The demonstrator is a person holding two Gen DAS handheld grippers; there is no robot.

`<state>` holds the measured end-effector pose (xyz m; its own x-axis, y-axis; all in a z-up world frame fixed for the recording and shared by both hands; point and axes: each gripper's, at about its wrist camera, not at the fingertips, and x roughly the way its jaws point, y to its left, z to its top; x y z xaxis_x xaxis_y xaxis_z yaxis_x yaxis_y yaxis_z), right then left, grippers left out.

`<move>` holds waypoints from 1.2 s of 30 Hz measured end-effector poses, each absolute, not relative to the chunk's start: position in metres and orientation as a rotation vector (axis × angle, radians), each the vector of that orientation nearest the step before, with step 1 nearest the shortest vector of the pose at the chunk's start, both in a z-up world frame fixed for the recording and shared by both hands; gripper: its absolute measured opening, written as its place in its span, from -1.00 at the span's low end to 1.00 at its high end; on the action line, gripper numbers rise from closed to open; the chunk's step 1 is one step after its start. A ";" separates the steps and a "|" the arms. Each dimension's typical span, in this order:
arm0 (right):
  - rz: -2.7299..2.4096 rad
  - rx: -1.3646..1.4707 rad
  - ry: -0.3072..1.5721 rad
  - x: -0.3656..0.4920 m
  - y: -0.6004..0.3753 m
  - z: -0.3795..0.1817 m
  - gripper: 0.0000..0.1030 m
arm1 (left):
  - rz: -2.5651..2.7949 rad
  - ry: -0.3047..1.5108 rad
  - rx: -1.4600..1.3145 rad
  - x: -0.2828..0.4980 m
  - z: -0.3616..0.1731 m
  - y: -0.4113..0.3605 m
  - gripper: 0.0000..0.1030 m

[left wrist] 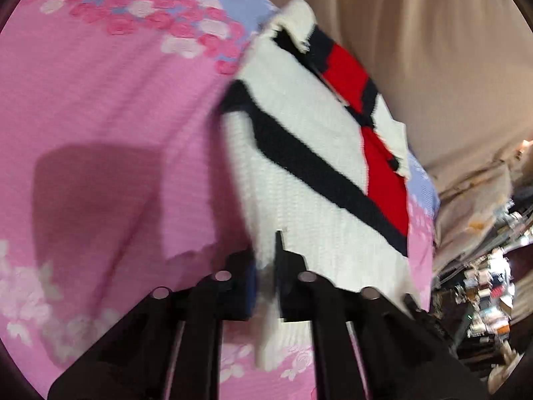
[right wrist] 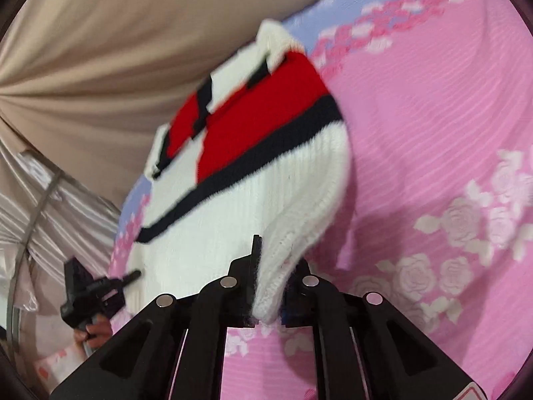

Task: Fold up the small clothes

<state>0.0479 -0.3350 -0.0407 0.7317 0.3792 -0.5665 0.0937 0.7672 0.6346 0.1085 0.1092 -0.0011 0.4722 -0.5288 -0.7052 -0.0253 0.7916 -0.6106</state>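
Knitwear fills both views: a small white sweater (left wrist: 299, 200) with a navy stripe and red panels is lifted by its near hem off a pink rose-patterned bedspread (left wrist: 116, 116), its far end toward the bedspread's lilac edge by the beige curtain (right wrist: 100, 50). The left gripper (left wrist: 266, 266) is clamped on one corner of the white hem, and the right gripper (right wrist: 269, 286) pinches a bunched fold of the hem at the other corner. In the right wrist view, a hand (right wrist: 93, 333) holds the left gripper's handle beside the sweater.
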 end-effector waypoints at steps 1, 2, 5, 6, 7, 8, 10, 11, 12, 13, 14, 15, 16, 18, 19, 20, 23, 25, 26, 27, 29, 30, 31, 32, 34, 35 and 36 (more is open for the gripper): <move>0.163 0.667 0.728 0.041 -0.334 -0.035 -0.87 | -0.332 1.031 -0.595 0.103 0.004 0.113 -0.86; 0.159 0.648 0.716 0.031 -0.335 -0.032 -0.87 | -0.328 1.012 -0.577 0.096 0.009 0.118 -0.86; 0.155 0.629 0.720 0.010 -0.333 -0.030 -0.88 | -0.323 0.984 -0.516 0.075 0.021 0.123 -0.87; 0.145 0.625 0.732 0.001 -0.332 -0.031 -0.88 | -0.326 0.992 -0.506 0.066 0.022 0.125 -0.88; 0.138 0.627 0.746 -0.005 -0.332 -0.033 -0.88 | -0.328 1.002 -0.500 0.060 0.021 0.127 -0.89; 0.135 0.631 0.758 -0.013 -0.331 -0.035 -0.88 | -0.332 1.013 -0.496 0.052 0.021 0.129 -0.91; 0.121 0.623 0.793 -0.033 -0.331 -0.042 -0.88 | -0.338 1.037 -0.474 0.031 0.016 0.133 -0.92; 0.114 0.620 0.809 -0.042 -0.331 -0.045 -0.88 | -0.343 1.054 -0.462 0.017 0.011 0.135 -0.92; 0.110 0.631 0.828 -0.053 -0.333 -0.052 -0.88 | -0.347 1.065 -0.458 0.008 0.007 0.137 -0.92; 0.113 0.641 0.837 -0.057 -0.335 -0.057 -0.88 | -0.354 1.073 -0.456 0.000 0.004 0.139 -0.94; 0.119 0.651 0.844 -0.061 -0.336 -0.061 -0.88 | -0.372 1.077 -0.454 -0.010 0.000 0.140 -0.96; 0.126 0.656 0.850 -0.063 -0.336 -0.065 -0.86 | -0.387 1.077 -0.466 -0.015 -0.003 0.141 -0.95; 0.123 0.658 0.855 -0.062 -0.337 -0.067 -0.84 | -0.389 1.070 -0.487 -0.017 -0.005 0.144 -0.93; 0.129 0.685 0.852 -0.058 -0.339 -0.068 -0.70 | -0.395 1.051 -0.555 -0.016 -0.009 0.148 -0.40; 0.140 0.696 0.846 -0.054 -0.339 -0.067 -0.66 | -0.397 1.052 -0.585 -0.012 -0.011 0.149 -0.16; 0.147 0.699 0.839 -0.052 -0.339 -0.066 -0.41 | -0.399 1.040 -0.619 -0.009 -0.012 0.153 0.15; 0.152 0.697 0.809 -0.039 -0.336 -0.067 0.08 | -0.411 1.025 -0.654 0.003 -0.015 0.145 0.27; 0.166 0.709 0.797 -0.032 -0.333 -0.069 0.08 | -0.431 1.009 -0.655 0.010 -0.015 0.138 0.30; 0.171 0.708 0.790 -0.028 -0.333 -0.069 0.07 | -0.435 1.005 -0.638 0.013 -0.014 0.131 0.29; 0.180 0.702 0.795 -0.022 -0.331 -0.068 -0.12 | -0.435 1.002 -0.610 0.017 -0.012 0.126 0.18; 0.193 0.709 0.788 -0.015 -0.331 -0.066 -0.85 | -0.470 1.028 -0.615 0.021 -0.013 0.117 -0.44; 0.204 0.716 0.774 -0.015 -0.332 -0.062 -0.84 | -0.490 1.062 -0.623 0.024 -0.015 0.115 -0.89; 0.193 0.708 0.748 -0.018 -0.333 -0.055 -0.84 | -0.485 1.076 -0.620 0.024 -0.014 0.114 -0.88; 0.181 0.688 0.728 -0.022 -0.334 -0.048 -0.85 | -0.469 1.060 -0.605 0.019 -0.008 0.116 -0.88; 0.153 0.645 0.715 -0.037 -0.339 -0.033 -0.87 | -0.440 1.022 -0.545 0.005 0.005 0.122 -0.89; 0.143 0.635 0.725 -0.044 -0.341 -0.030 -0.88 | -0.437 1.011 -0.528 -0.001 0.010 0.125 -0.89; 0.137 0.621 0.747 -0.053 -0.342 -0.028 -0.88 | -0.430 1.007 -0.506 -0.012 0.016 0.130 -0.89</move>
<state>-0.0528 -0.3424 -0.0279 0.7340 0.3295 -0.5938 0.0981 0.8138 0.5728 -0.0116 0.1298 0.0159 0.4701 -0.5585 -0.6835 0.1076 0.8049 -0.5836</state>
